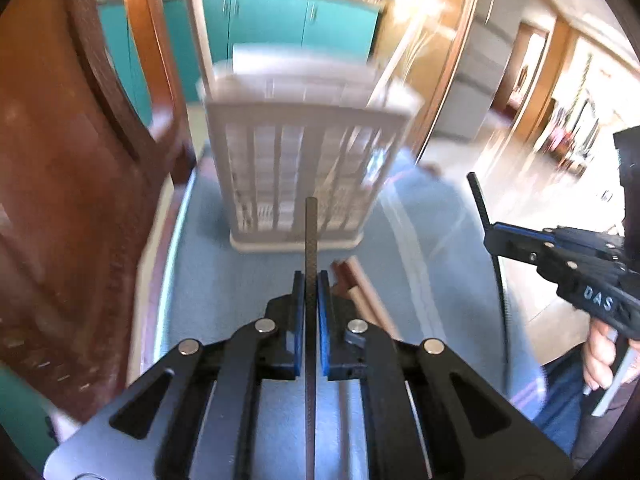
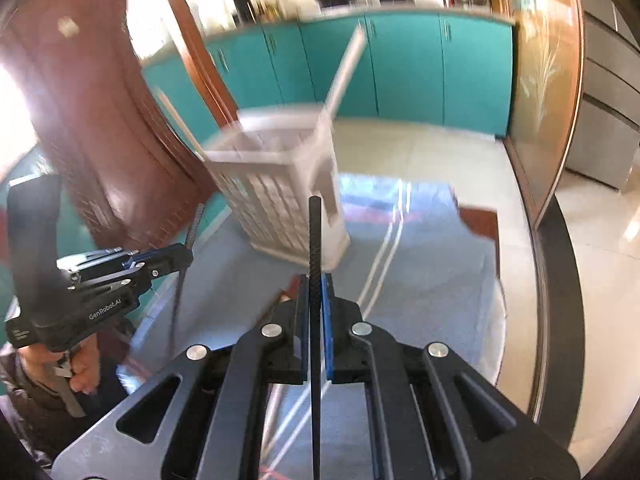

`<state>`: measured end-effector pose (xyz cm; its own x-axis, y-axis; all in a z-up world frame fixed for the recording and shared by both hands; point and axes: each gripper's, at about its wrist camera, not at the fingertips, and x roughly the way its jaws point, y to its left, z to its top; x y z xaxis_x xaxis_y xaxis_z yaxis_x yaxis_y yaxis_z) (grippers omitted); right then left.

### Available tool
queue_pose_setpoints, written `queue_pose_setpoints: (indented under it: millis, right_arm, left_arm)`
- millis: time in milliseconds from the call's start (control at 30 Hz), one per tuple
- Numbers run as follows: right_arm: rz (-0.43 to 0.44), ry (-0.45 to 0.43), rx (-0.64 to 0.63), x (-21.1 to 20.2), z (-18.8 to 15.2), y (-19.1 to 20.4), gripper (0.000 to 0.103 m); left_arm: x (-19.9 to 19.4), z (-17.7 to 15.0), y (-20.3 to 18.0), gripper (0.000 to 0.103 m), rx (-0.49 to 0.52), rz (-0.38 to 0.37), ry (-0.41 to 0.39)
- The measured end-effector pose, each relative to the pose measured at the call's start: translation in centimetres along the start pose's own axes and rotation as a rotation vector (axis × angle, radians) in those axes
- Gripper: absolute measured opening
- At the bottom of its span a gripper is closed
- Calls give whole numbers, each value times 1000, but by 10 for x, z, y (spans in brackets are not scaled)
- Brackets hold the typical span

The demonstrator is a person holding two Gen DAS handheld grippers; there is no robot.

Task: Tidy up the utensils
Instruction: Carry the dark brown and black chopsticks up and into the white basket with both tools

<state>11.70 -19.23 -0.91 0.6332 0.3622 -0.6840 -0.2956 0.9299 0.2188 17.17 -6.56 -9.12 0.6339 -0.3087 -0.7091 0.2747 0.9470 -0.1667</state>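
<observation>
The left claw [image 1: 311, 292] is closed on a thin dark chopstick [image 1: 311, 236] that stands almost upright between its blue pads, and the right claw [image 2: 316, 296] is closed in the same way on a second dark chopstick [image 2: 315, 236] — both point toward the white slatted utensil basket [image 1: 304, 168]. The basket stands on the blue cloth [image 1: 420, 240] of the counter, a little ahead of the claws, with two pale sticks leaning out of it (the view is blurred). Wooden chopsticks [image 1: 364, 292] lie on the cloth just beside the left claw.
</observation>
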Motion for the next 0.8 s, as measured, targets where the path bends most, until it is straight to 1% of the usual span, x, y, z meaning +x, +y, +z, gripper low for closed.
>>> queue_pose_setpoints:
  millis: [100, 167, 233, 333, 400, 467, 500, 567, 600, 667, 700, 733, 800]
  right_arm:
    - [45, -97, -3, -40, 9, 8, 7]
    - [69, -149, -7, -58, 21, 12, 7]
    - [104, -214, -11, -73, 42, 18, 7]
    - [144, -297, 17, -87, 76, 22, 7]
    - [151, -359, 68, -91, 104, 20, 7]
    - [140, -404, 113, -94, 120, 17, 7]
    - [135, -438, 150, -91, 130, 12, 7]
    - [145, -469, 217, -83, 142, 2, 7]
    - [152, -488, 250, -83, 145, -1, 7]
    - [139, -510, 285, -78, 150, -6, 7]
    - [123, -510, 285, -74, 151, -6, 7]
    - [94, -491, 275, -66, 150, -5, 7]
    - [65, -453, 250, -49, 144, -3, 7]
  left_arm:
    - [-45, 2, -4, 7, -12, -47, -119]
    - [-73, 9, -6, 7, -14, -55, -193]
    - [-99, 19, -8, 7, -19, -50, -262]
    - [-130, 42, -10, 7, -19, -58, -344]
    - [-146, 67, -11, 7, -21, -28, -408]
    - [-158, 92, -12, 7, -32, -6, -456]
    - [-163, 103, -12, 7, -42, 4, -475]
    - [-168, 126, -14, 7, -63, 26, -503]
    - [-167, 136, -13, 7, -75, 40, -515]
    - [-164, 153, -9, 7, -103, 79, -529]
    - [-159, 159, -5, 7, -110, 88, -530]
    - [-153, 162, -4, 7, -118, 98, -532]
    - [-141, 161, 4, 7, -126, 119, -529]
